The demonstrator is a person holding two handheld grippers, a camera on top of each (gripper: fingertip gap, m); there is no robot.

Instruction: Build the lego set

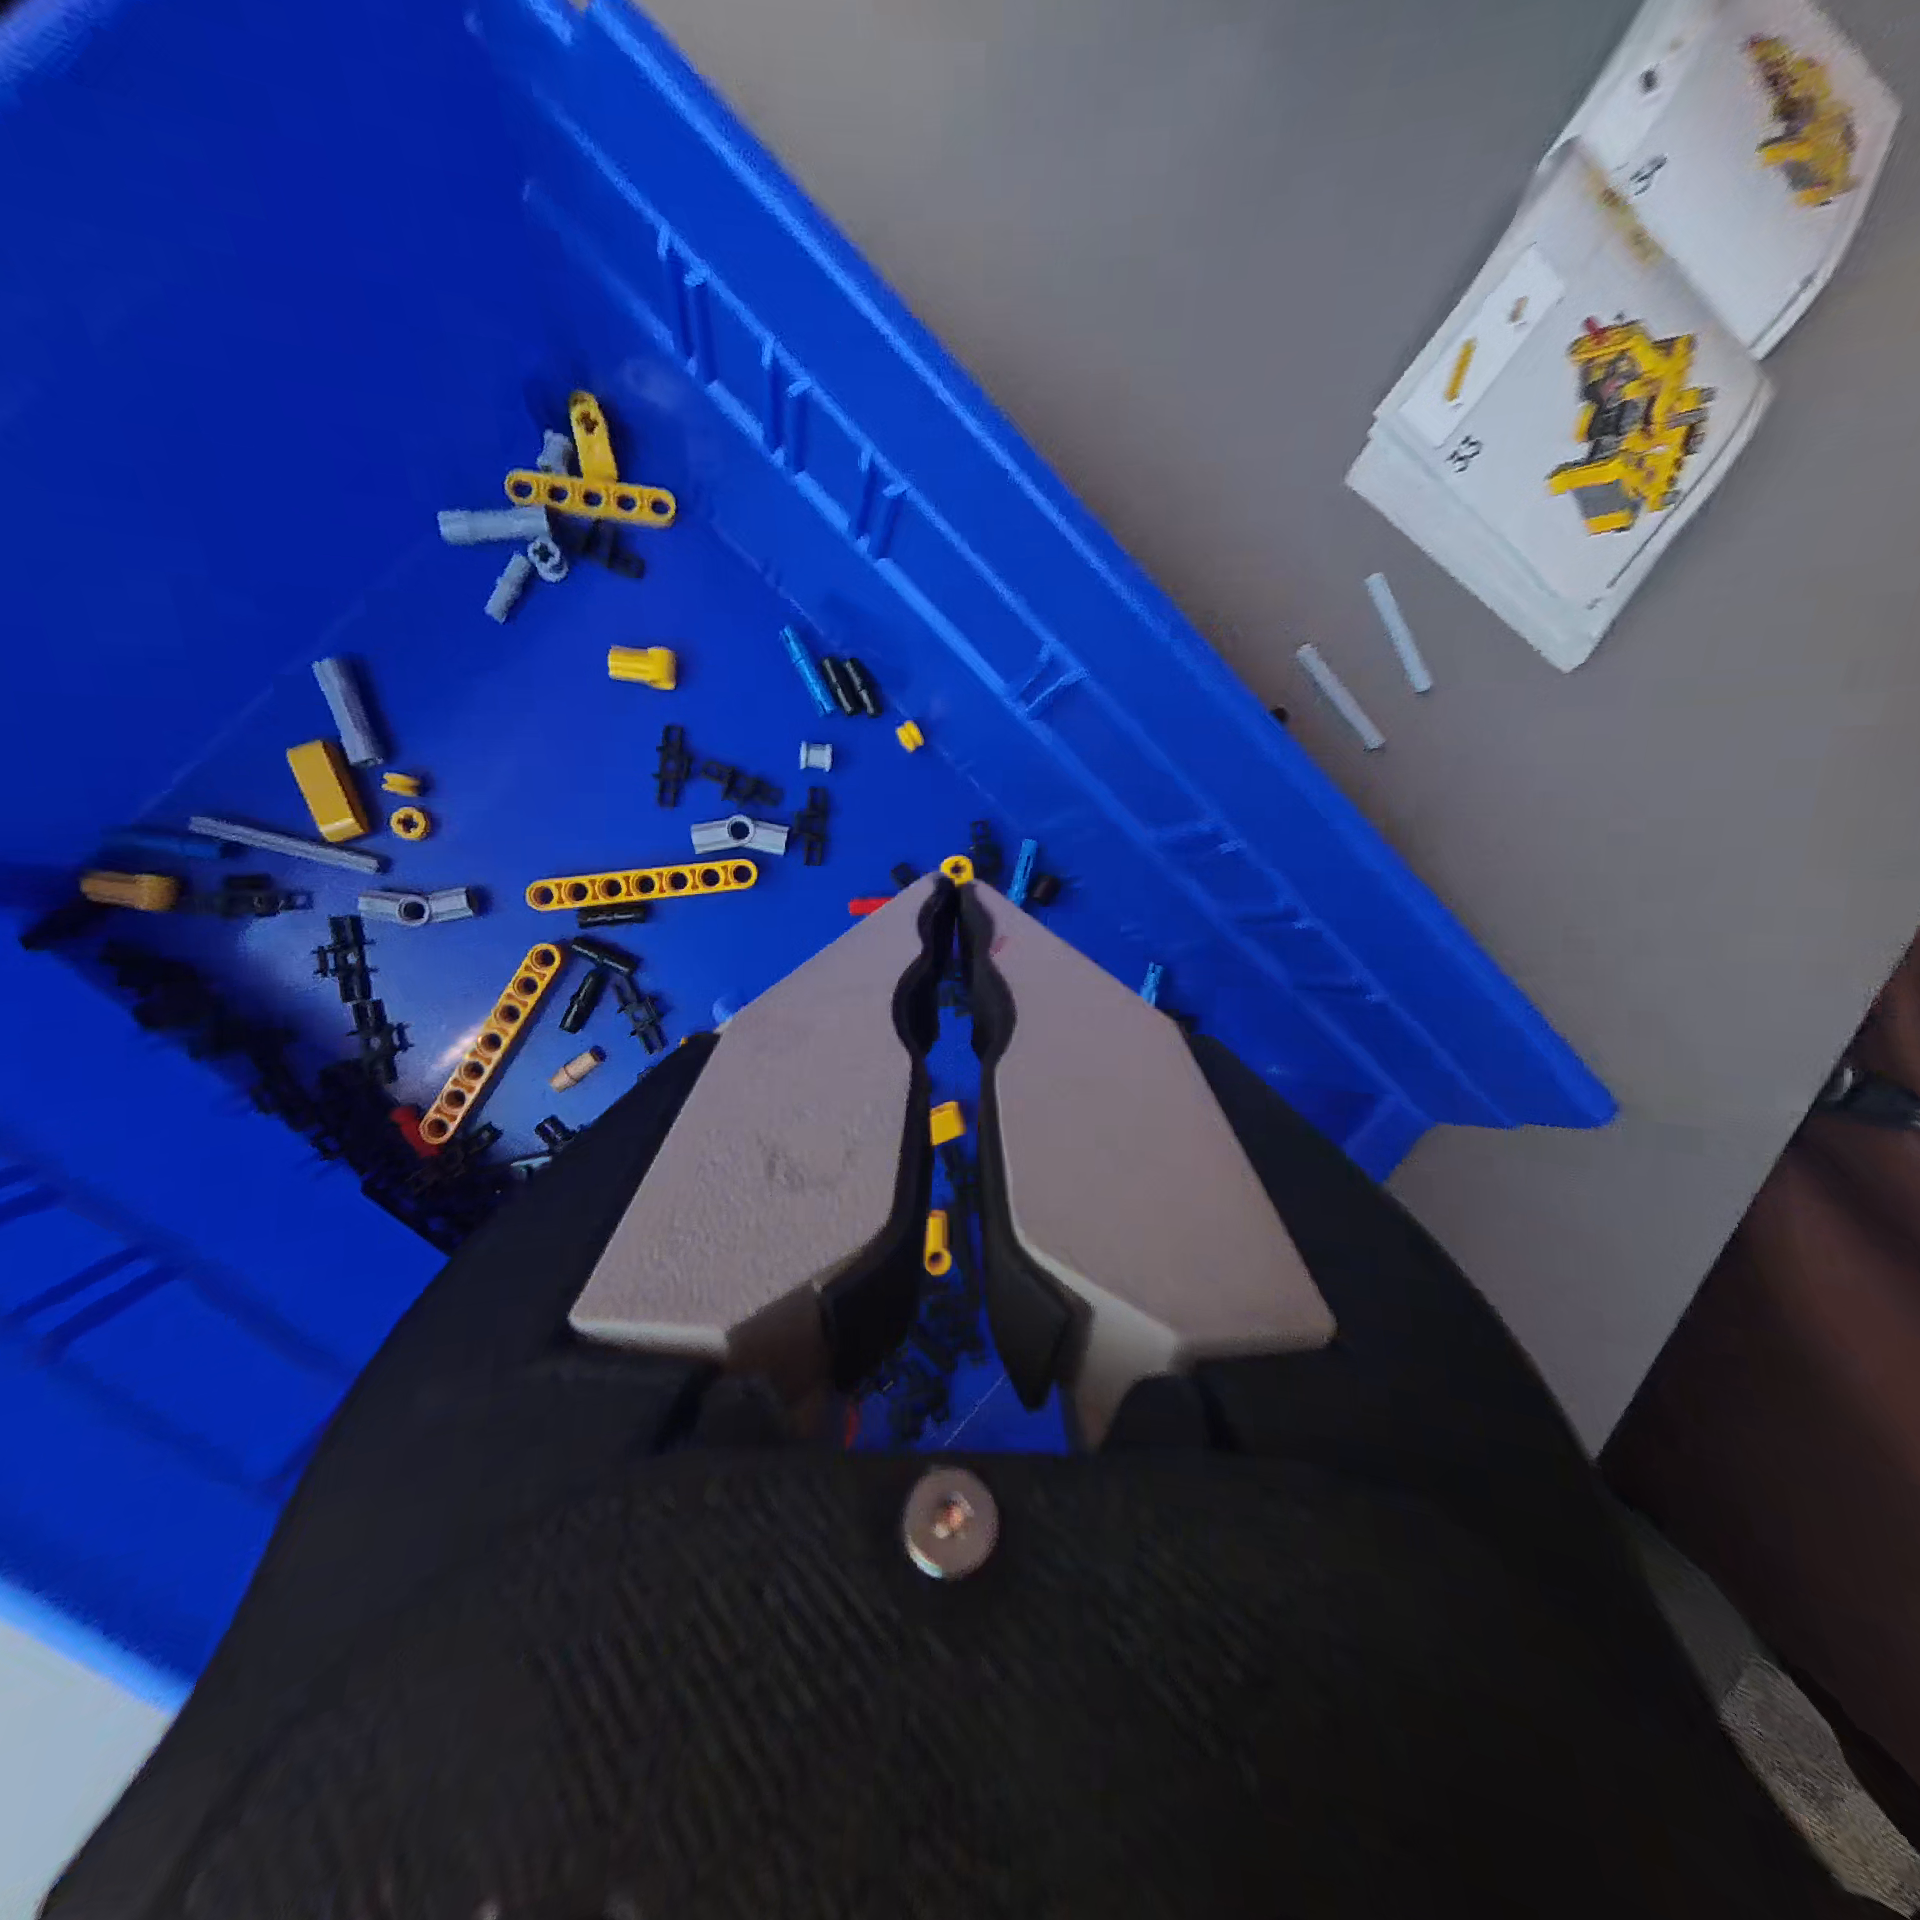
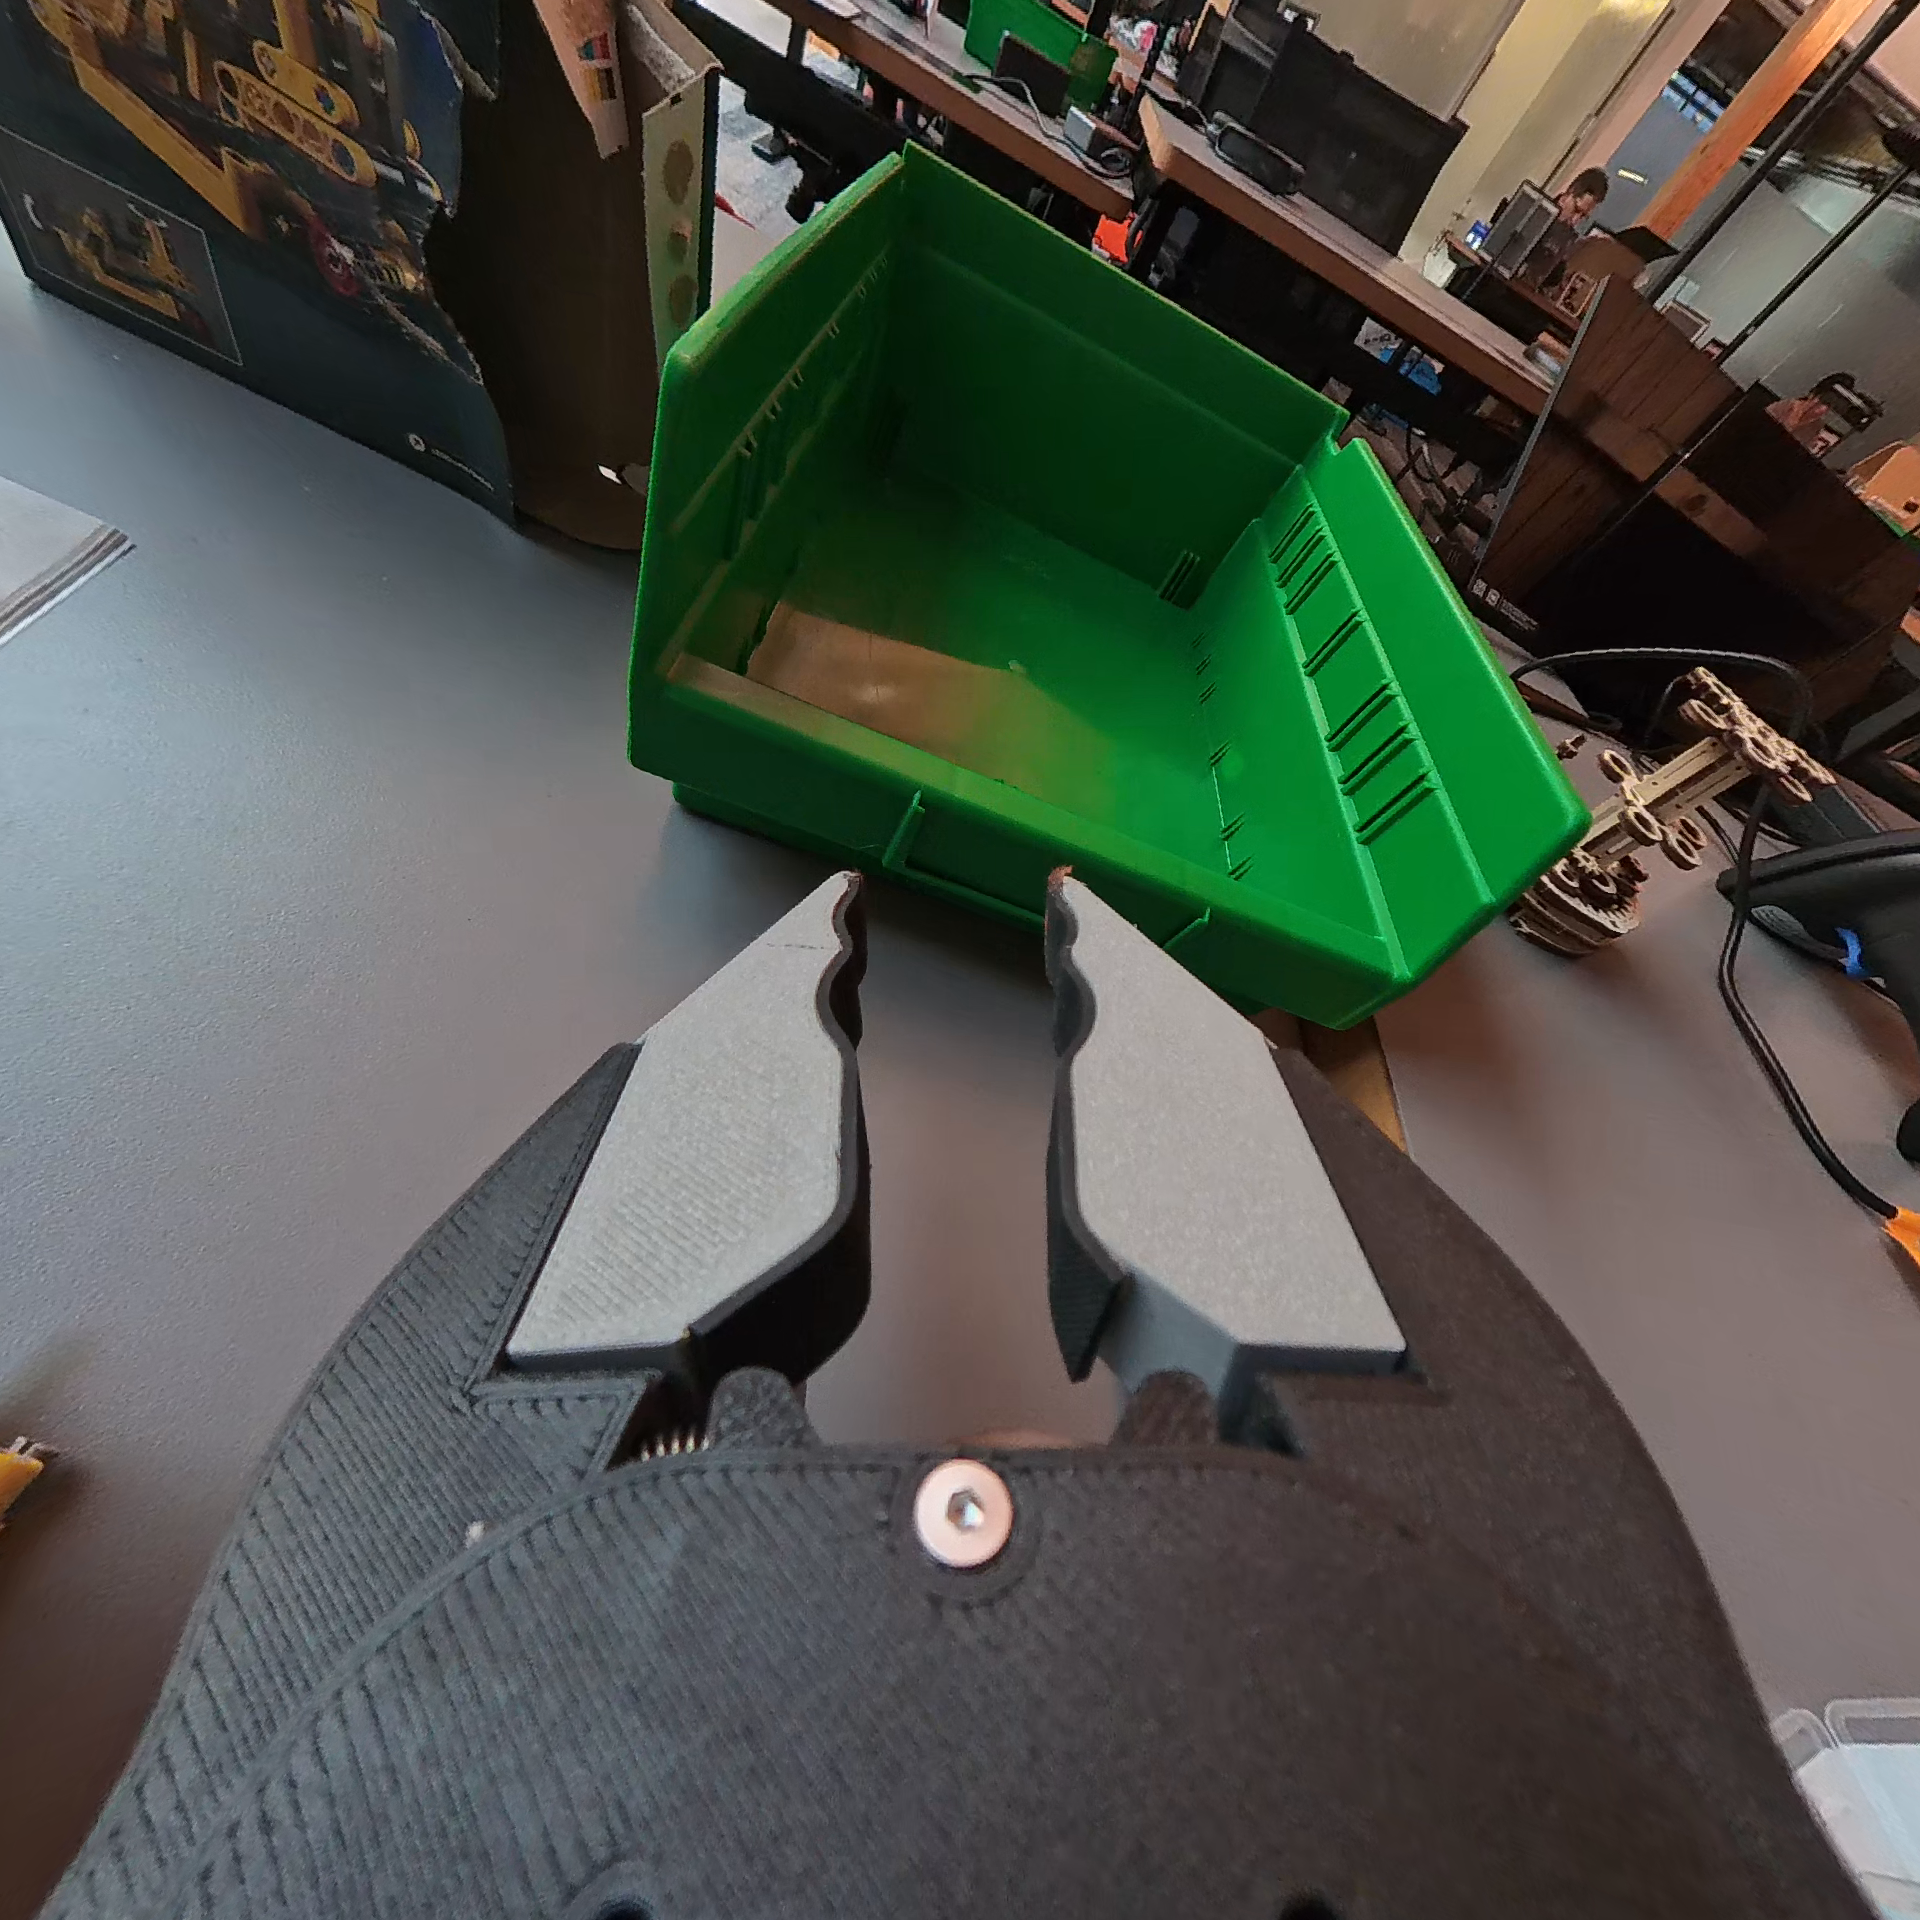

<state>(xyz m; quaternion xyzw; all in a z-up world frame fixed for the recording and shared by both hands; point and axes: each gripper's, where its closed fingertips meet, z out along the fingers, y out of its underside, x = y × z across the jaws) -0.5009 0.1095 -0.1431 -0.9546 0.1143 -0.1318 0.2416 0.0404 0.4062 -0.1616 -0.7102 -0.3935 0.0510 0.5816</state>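
My left gripper (image 1: 956,883) pinches a small yellow lego piece (image 1: 956,869) at its tips, over the blue bin (image 1: 935,499). My right gripper (image 2: 951,883) is spread apart, empty, near the green bin (image 2: 1455,727).

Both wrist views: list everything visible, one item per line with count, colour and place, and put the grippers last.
blue bin: one, blue, on the grey table, left wrist view.
loose lego pieces: many, yellow, grey, black, blue and red, scattered inside the blue bin.
small yellow piece: one, yellow, at the left gripper's tips.
grey rods: two, light grey, on the table between bin and booklet.
instruction booklet: one, white, open, on the table.
green bin: one, green, empty, ahead of the right gripper.
lego box: one, dark, torn, left of the green bin.
wooden model: one, tan, right of the green bin.
left gripper: shut on the small yellow piece.
right gripper: open, holding nothing.
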